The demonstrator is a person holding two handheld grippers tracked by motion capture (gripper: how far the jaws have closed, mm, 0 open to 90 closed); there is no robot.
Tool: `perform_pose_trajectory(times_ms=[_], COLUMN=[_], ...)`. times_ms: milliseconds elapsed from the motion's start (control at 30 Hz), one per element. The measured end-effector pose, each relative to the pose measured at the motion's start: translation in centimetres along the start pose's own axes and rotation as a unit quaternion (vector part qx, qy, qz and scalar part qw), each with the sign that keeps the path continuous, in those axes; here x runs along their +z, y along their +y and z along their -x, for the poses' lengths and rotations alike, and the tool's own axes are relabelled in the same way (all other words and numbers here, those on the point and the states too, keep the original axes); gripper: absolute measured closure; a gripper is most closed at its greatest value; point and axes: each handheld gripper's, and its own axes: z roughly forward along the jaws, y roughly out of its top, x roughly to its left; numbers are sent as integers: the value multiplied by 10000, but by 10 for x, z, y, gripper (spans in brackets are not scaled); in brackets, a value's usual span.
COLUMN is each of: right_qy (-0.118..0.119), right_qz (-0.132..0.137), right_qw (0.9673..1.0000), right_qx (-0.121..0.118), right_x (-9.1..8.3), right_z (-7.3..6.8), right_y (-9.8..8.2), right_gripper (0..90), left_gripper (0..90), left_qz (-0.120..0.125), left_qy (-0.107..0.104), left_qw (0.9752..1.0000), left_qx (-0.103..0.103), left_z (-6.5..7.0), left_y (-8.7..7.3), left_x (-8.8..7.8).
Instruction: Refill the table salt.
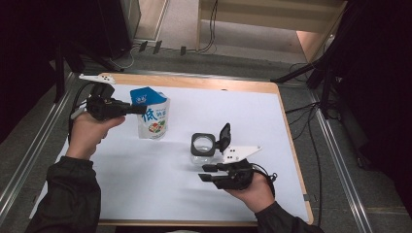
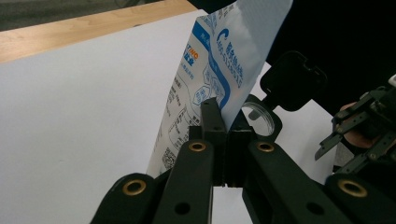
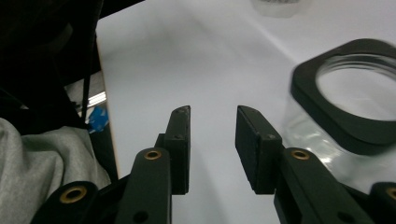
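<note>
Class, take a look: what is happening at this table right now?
A person works with a gripper in each hand. The left gripper is clamped on the edge of a blue and white pouch, which stands upright on the white table. The right gripper has its jaws apart with nothing between them, beside a clear jar whose black flip lid is open.

A white sheet [image 1: 145, 179] covers a wooden-edged table [image 1: 286, 126] at the centre of the frame. Grey floor [image 1: 340, 160] surrounds it, with black cables [image 1: 313, 145] trailing at the right. Metal rails [image 1: 29, 155] run along the lower left. A pale wooden unit [image 1: 272, 14] stands at the top.
</note>
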Motion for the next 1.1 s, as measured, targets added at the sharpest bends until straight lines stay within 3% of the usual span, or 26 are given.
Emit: perform_pose_trajectory(times_ms=[233,500,700,800,933,1100], right_qy=[211,42,29,-65,-174,-322], right_qz=[-193,-349,-270,-258,-208,-47], right_qw=[9994,9992,9995,9996,9995,9995], right_qx=[200,184,179,94,176,36], right_x=[39,71,90,98,109,117], right_z=[-2,-2,-3,-4,-4,-4], right_y=[12,27,39,44,47,48], right_gripper=[673,667,666,662,642,632], left_gripper=[900,900,900,900,900,900], left_qz=[-17,-133,-123,-129,-156,-156], left_qy=[45,84,26,45,68,49], left_qw=[10000,9999,9999,9999,9999,9999], left_qx=[-43,-28,-12,-34,1,28], left_z=[9,22,30,33,40,45], left_y=[-3,-7,-9,-10,-12,-13], left_x=[-2,-3,-8,-10,-14,-19])
